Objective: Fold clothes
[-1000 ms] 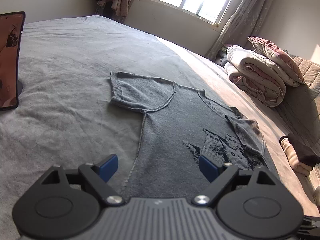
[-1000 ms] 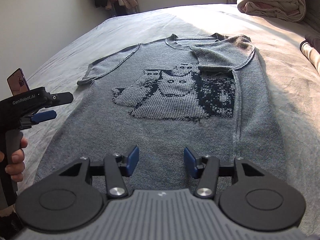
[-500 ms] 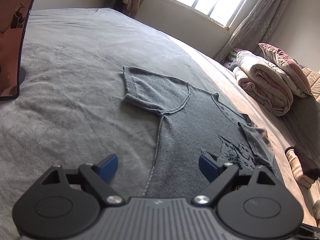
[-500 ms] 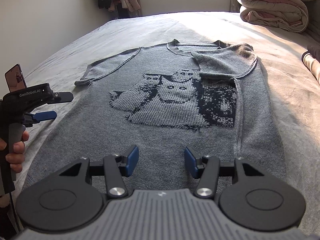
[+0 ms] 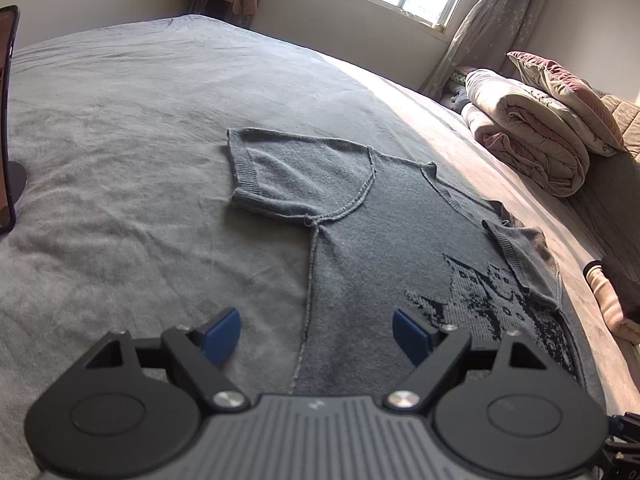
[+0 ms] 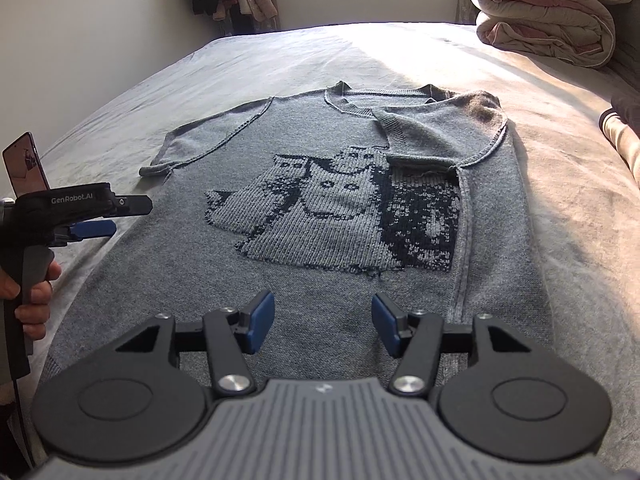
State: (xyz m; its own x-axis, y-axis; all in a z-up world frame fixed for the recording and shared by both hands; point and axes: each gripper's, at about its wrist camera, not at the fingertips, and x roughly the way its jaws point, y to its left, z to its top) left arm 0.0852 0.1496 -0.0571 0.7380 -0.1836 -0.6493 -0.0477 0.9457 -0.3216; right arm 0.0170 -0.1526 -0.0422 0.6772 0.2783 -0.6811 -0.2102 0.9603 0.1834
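- Right wrist view: my right claw (image 6: pixel 323 326) hangs spread and empty over the lower part of the grey sweater (image 6: pixel 320 200), which lies flat on the bed (image 6: pixel 560 184); the hem is hidden behind the claw body.
- One sleeve (image 6: pixel 436 136) is folded in over the cat pattern, covering part of it.
- My left claw (image 6: pixel 120 216) shows at the frame's edge above the sweater's side, its grip held by my hand (image 6: pixel 34 300), partly cut off.
- Left wrist view: that claw (image 5: pixel 316 332) is spread wide, holding nothing, straddling the side seam; the other sleeve (image 5: pixel 288 176) lies out flat.
- A phone (image 5: pixel 6 120) is cropped at the edge.
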